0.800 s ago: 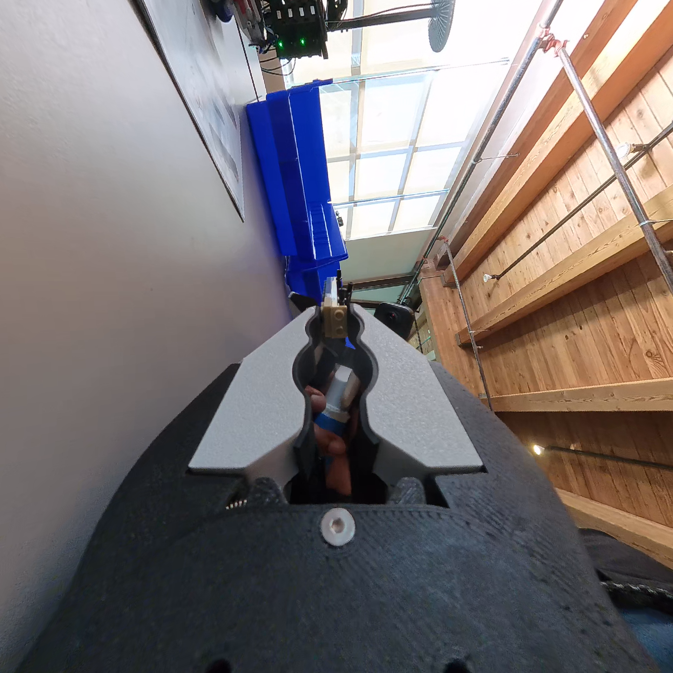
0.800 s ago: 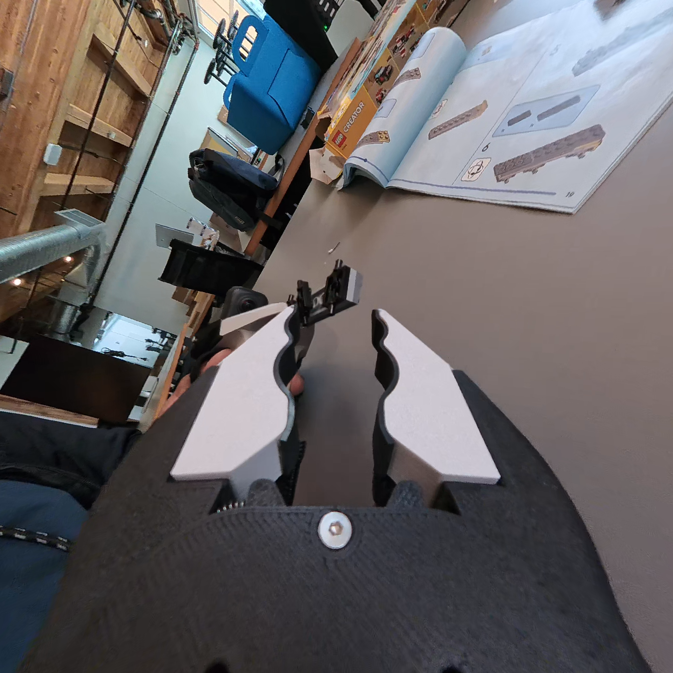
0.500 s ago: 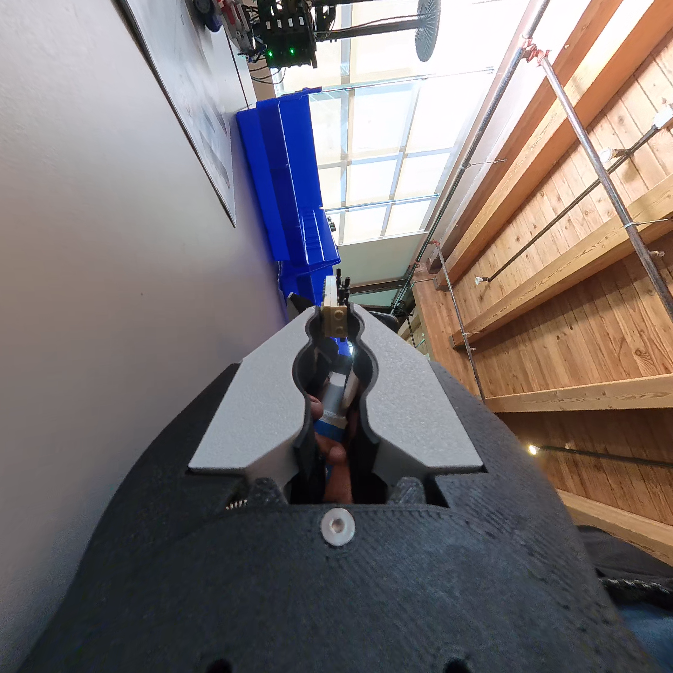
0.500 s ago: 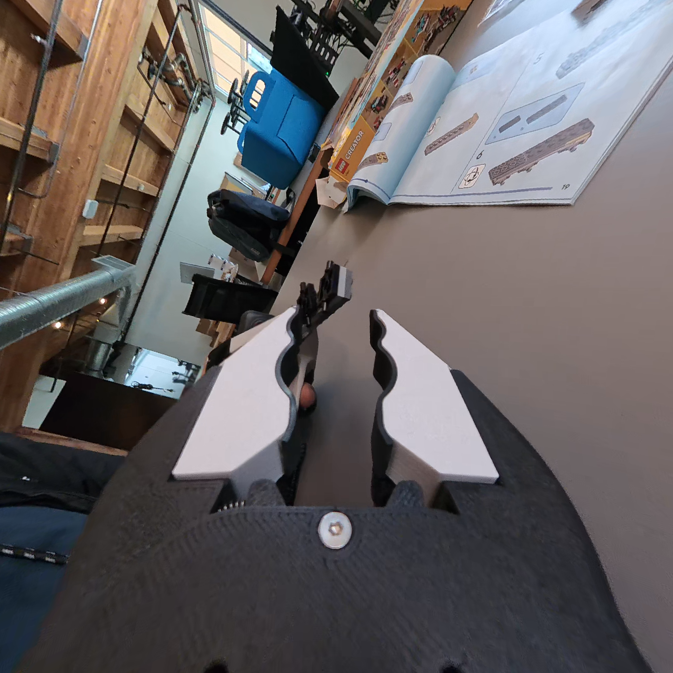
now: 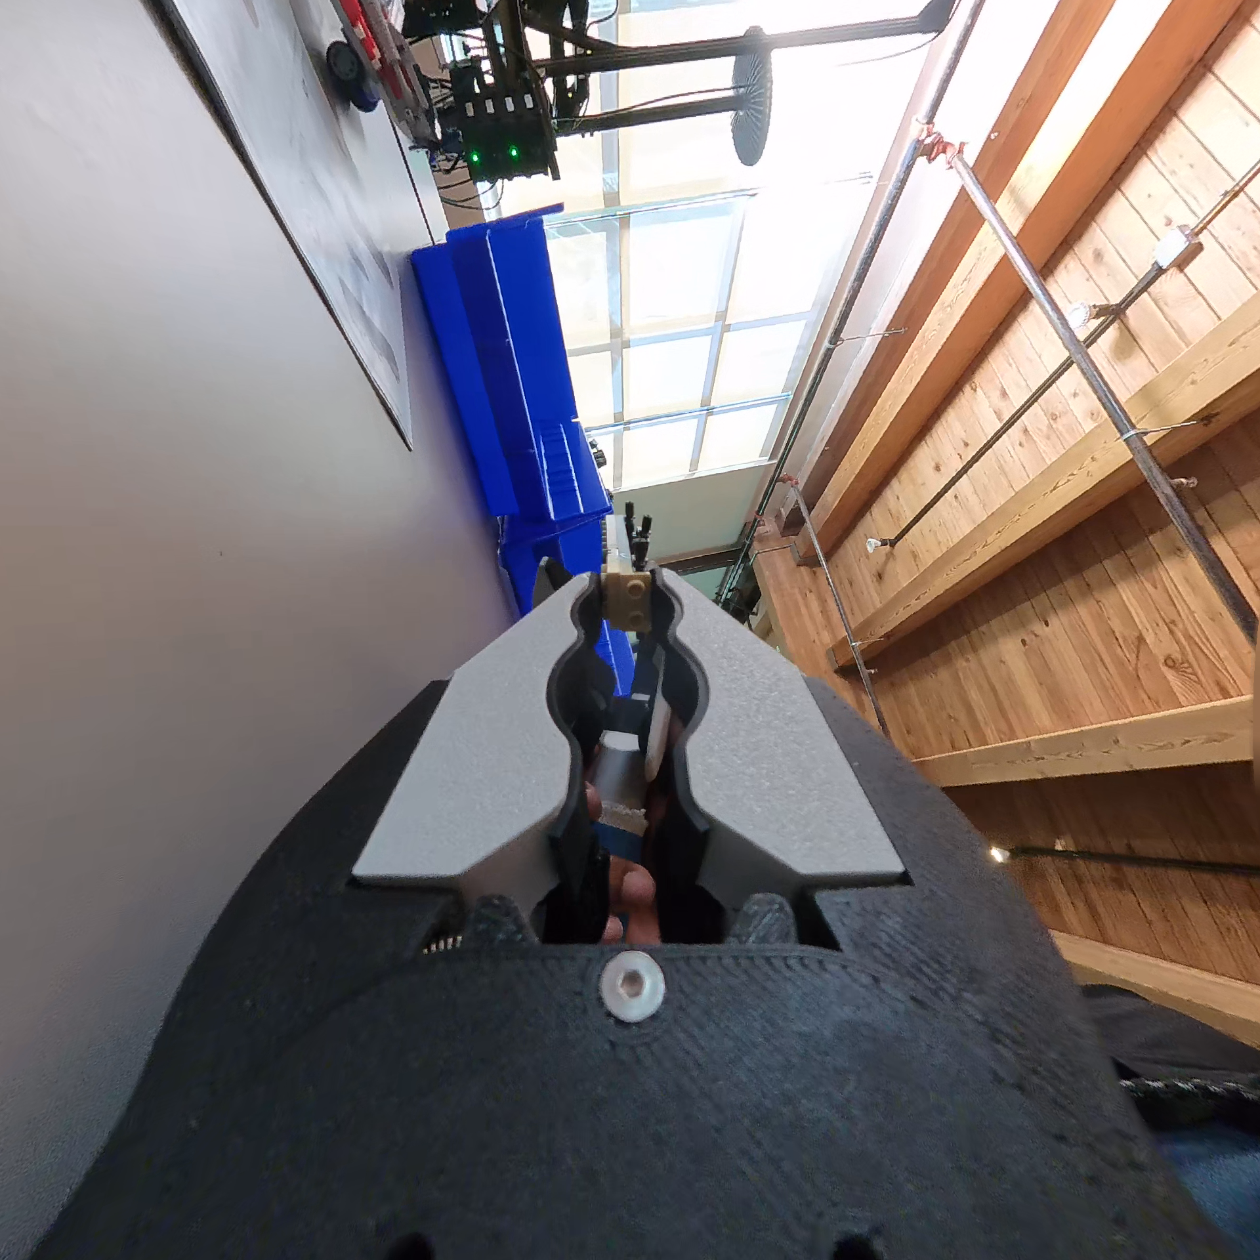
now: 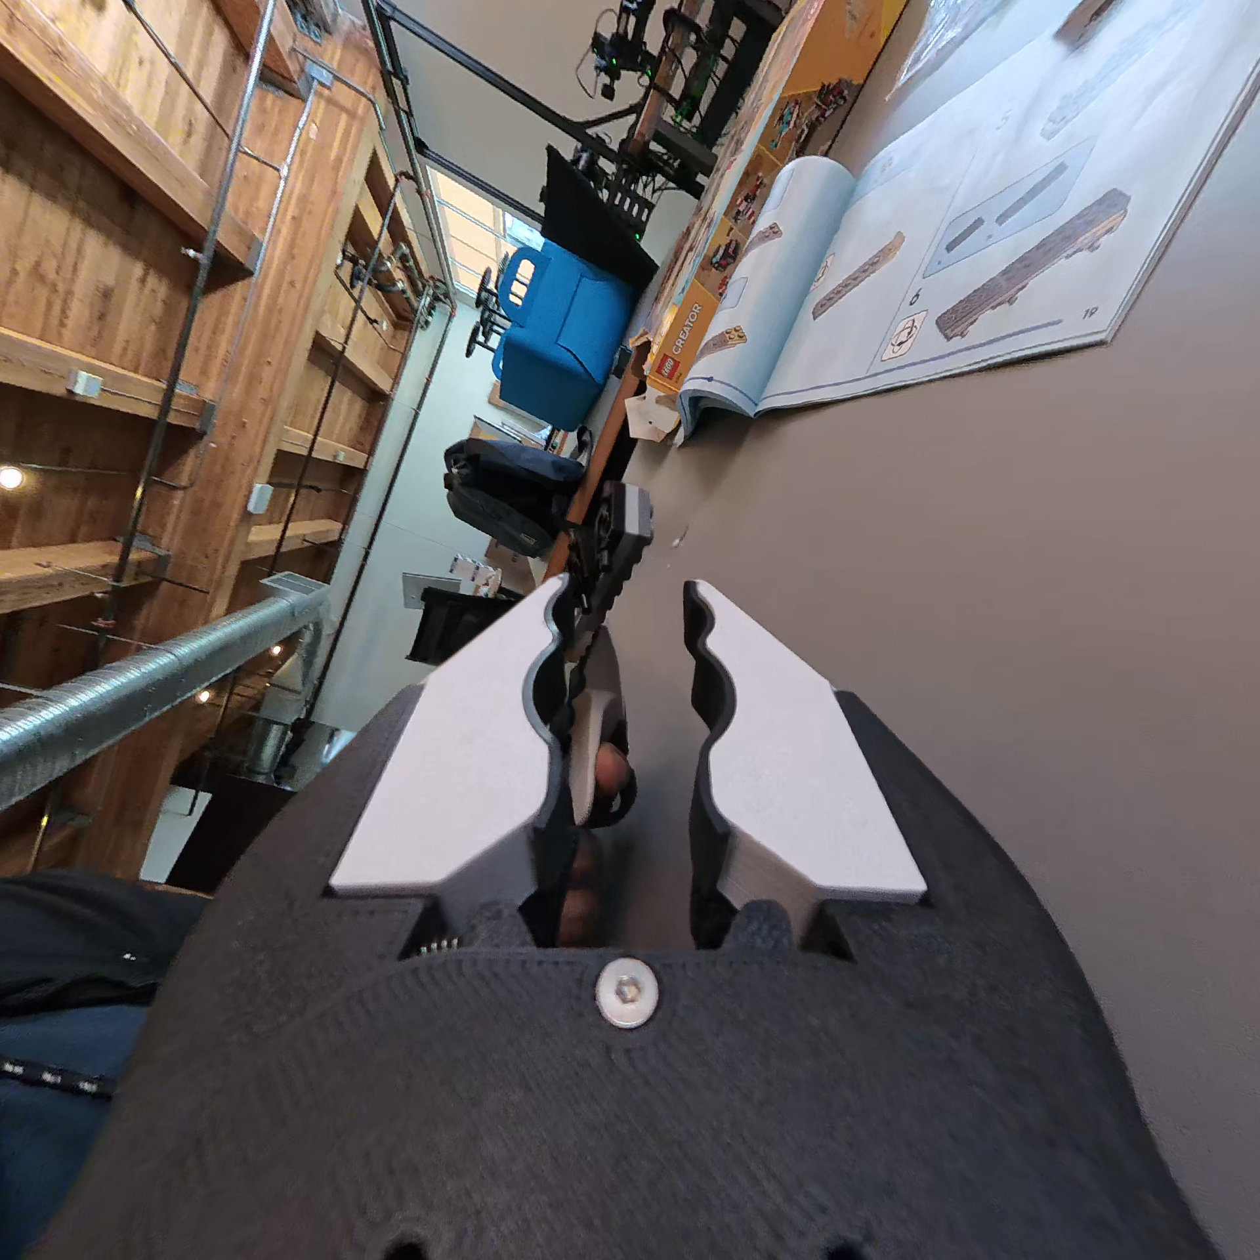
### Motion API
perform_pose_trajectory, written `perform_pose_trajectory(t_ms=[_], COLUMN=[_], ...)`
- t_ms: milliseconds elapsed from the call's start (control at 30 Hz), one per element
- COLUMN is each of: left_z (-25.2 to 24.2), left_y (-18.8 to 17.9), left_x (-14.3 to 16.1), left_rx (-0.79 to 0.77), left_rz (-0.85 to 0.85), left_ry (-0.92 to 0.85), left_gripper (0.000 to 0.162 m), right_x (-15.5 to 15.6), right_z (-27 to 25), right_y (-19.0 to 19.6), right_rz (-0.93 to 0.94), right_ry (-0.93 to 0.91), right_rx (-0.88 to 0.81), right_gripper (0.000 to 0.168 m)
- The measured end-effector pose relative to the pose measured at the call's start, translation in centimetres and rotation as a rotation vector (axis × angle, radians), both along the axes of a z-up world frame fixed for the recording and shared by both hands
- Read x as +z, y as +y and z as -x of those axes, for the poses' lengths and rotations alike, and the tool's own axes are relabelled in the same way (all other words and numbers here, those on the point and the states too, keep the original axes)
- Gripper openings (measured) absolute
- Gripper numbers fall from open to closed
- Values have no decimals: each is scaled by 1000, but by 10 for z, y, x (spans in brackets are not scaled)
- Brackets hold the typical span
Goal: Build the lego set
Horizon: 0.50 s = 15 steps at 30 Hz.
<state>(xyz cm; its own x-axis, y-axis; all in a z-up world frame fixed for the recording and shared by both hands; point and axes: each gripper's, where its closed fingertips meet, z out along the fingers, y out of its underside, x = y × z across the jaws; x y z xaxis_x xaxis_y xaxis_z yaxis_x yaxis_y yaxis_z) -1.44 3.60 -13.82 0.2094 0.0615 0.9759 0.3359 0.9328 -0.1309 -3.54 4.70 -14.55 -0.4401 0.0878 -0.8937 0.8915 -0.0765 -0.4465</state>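
Across the worktop: the grey worktop (image 6: 988, 613) fills the right side of the right wrist view, bare from the gripper up to the booklet; the left wrist view shows it as a plain grey stretch down its left side.
Far edge: an open instruction booklet (image 6: 954, 259) lies flat near the worktop's far edge, with a yellow set box (image 6: 688, 327) just beyond it at that edge.
Open room: the stretch between booklet and grippers is clear but for a tiny pale scrap (image 6: 676, 543).
Only in the right view: booklet, box, a blue chair (image 6: 559, 341) and a dark bag (image 6: 504, 491) past the worktop's edge.
Only in the left view: a bright window wall (image 5: 682, 327).
Right gripper (image 6: 624, 596): jaws parted, a clear gap between them, holding nothing; its left finger lies just beside the dark build.
Left gripper (image 5: 631, 600): jaws drawn narrow, clamped on a tan lego piece (image 5: 628, 601) at the tips.
Lego assembly (image 6: 613, 545): dark studded strip with a grey block at its end, held off the worktop, joined to the tan piece.
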Motion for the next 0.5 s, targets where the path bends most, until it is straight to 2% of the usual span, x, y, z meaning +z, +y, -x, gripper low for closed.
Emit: perform_pose_trajectory(t_ms=[167, 500], left_z=[-2, -4], left_y=[2, 13], left_x=[5, 15], left_rx=[17, -35], left_rz=[16, 210], left_ry=[30, 80], left_gripper=[12, 12], right_x=[7, 23], right_z=[-2, -4], right_y=[-1, 1], right_rz=[48, 143], right_ry=[-14, -45], right_rx=[-8, 39], right_gripper=[27, 18])
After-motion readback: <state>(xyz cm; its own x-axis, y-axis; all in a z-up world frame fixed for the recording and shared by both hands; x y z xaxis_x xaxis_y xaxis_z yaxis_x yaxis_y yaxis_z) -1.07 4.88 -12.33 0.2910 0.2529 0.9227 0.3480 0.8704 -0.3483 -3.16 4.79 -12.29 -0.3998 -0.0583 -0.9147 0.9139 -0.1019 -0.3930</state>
